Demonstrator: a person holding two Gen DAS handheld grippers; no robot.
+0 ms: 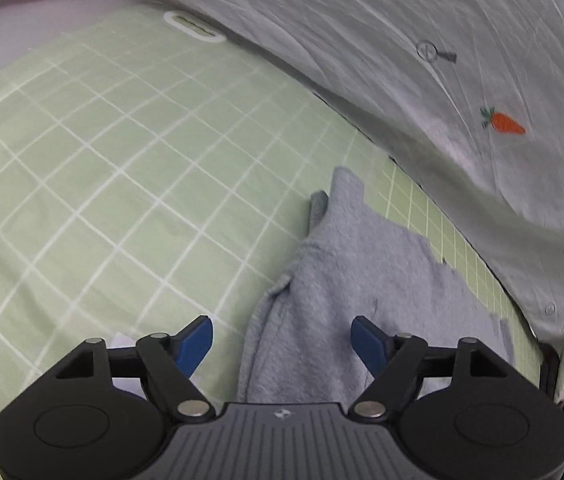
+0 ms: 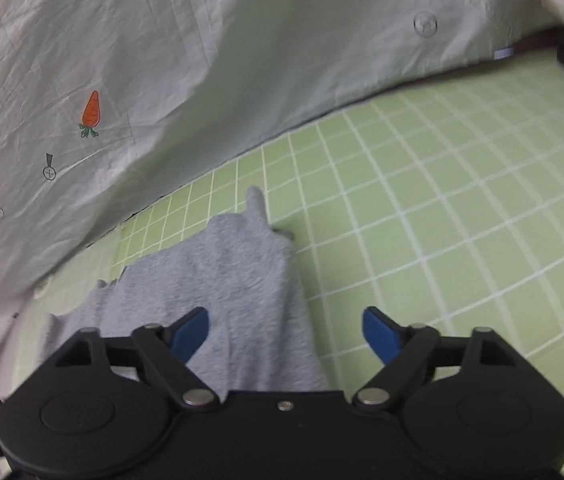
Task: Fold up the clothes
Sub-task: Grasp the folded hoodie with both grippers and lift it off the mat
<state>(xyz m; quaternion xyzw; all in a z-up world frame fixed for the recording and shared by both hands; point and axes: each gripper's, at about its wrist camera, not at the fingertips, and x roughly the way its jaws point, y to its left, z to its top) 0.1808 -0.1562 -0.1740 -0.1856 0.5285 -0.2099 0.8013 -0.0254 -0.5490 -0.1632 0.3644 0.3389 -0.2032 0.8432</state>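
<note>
Hovering: left gripper (image 1: 282, 344) and right gripper (image 2: 285, 334), jaws spread wide, holding nothing | grey garment (image 1: 346, 280) on green checked sheet (image 1: 122, 168), directly below both | long axis running away from the fingers | neither clearly nearer

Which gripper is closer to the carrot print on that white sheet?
Hard to call. The left gripper and right gripper both hover open over the grey garment, with the carrot print well ahead of each.

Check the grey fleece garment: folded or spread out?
Partly folded: the grey fleece garment lies bunched, one edge doubled over, on the green checked sheet.
</note>
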